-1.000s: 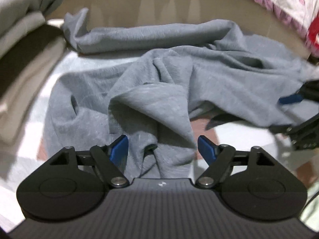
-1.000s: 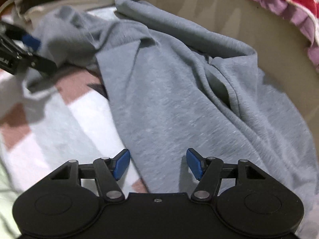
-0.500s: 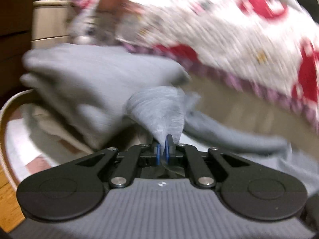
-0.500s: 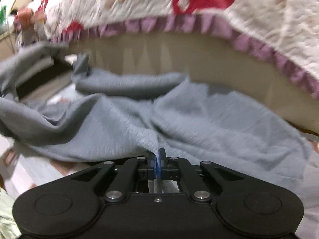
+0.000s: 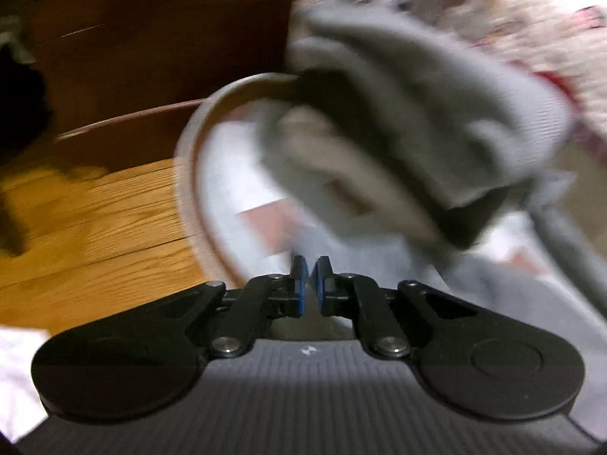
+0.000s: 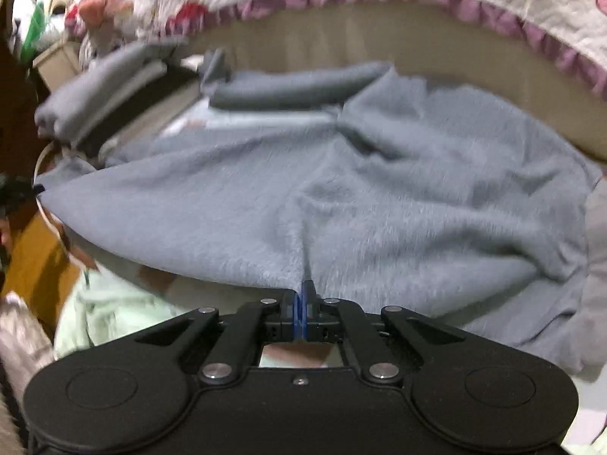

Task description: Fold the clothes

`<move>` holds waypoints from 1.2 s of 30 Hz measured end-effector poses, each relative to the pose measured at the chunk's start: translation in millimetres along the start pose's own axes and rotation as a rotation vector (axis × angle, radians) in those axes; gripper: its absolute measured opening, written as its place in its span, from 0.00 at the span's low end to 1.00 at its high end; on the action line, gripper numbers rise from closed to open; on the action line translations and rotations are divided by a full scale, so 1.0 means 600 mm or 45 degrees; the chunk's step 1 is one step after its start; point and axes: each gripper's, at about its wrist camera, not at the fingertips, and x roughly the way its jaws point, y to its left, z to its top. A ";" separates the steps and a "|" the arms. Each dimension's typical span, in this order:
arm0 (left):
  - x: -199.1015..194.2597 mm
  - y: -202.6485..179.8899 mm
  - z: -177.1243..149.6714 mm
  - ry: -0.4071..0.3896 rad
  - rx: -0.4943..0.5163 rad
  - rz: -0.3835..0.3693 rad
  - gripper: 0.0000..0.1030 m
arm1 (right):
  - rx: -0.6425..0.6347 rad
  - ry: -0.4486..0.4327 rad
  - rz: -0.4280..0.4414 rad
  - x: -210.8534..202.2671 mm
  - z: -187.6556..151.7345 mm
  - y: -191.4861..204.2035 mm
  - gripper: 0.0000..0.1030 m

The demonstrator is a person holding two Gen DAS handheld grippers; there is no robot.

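Note:
A grey garment (image 6: 341, 197) lies stretched over the round table, with one sleeve (image 6: 303, 83) lying along the far side. My right gripper (image 6: 303, 303) is shut on its near edge, and the cloth rises in a pinched fold from the pads. The garment's left corner (image 6: 45, 193) is drawn to a point where my left gripper (image 6: 15, 189) shows at the frame edge. In the blurred left wrist view my left gripper (image 5: 311, 280) has its pads almost together, with grey cloth (image 5: 493, 288) trailing off to the right.
A stack of folded clothes (image 5: 398, 121) (image 6: 102, 94) sits at the table's far left. The table rim (image 5: 189, 174) borders a wooden floor (image 5: 95, 227). A patterned bedspread with a purple frill (image 6: 493, 3) hangs behind. A pale green garment (image 6: 106, 311) lies below the table edge.
Both grippers went from open over the crumpled garment to shut on it. They then drew apart and spread it out. The left gripper swung left toward the table's edge.

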 end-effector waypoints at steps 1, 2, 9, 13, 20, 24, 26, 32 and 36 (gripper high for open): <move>-0.004 0.005 0.001 -0.009 -0.009 0.011 0.07 | 0.003 0.027 0.023 0.003 -0.009 -0.001 0.02; -0.009 0.010 0.002 -0.017 -0.019 0.021 0.09 | 0.005 0.053 0.045 0.006 -0.017 -0.001 0.02; -0.076 -0.078 -0.038 0.020 0.159 -0.422 0.40 | 0.104 0.058 0.017 -0.032 -0.037 -0.077 0.29; -0.124 -0.195 -0.100 0.135 0.370 -0.708 0.40 | 0.186 0.013 -0.103 -0.067 -0.041 -0.141 0.44; -0.197 -0.341 -0.200 0.292 0.666 -0.910 0.51 | 0.328 -0.068 -0.311 -0.127 -0.047 -0.254 0.54; -0.241 -0.377 -0.245 0.290 0.825 -0.999 0.52 | 0.381 -0.083 -0.358 -0.141 -0.078 -0.319 0.61; -0.259 -0.393 -0.267 0.313 0.872 -1.049 0.52 | 0.427 -0.078 -0.349 -0.137 -0.094 -0.347 0.61; -0.288 -0.448 -0.321 0.392 0.923 -1.070 0.52 | 0.621 -0.062 -0.203 -0.088 -0.088 -0.384 0.61; -0.321 -0.483 -0.337 0.346 1.029 -1.106 0.52 | 0.683 -0.030 -0.125 -0.054 -0.050 -0.379 0.62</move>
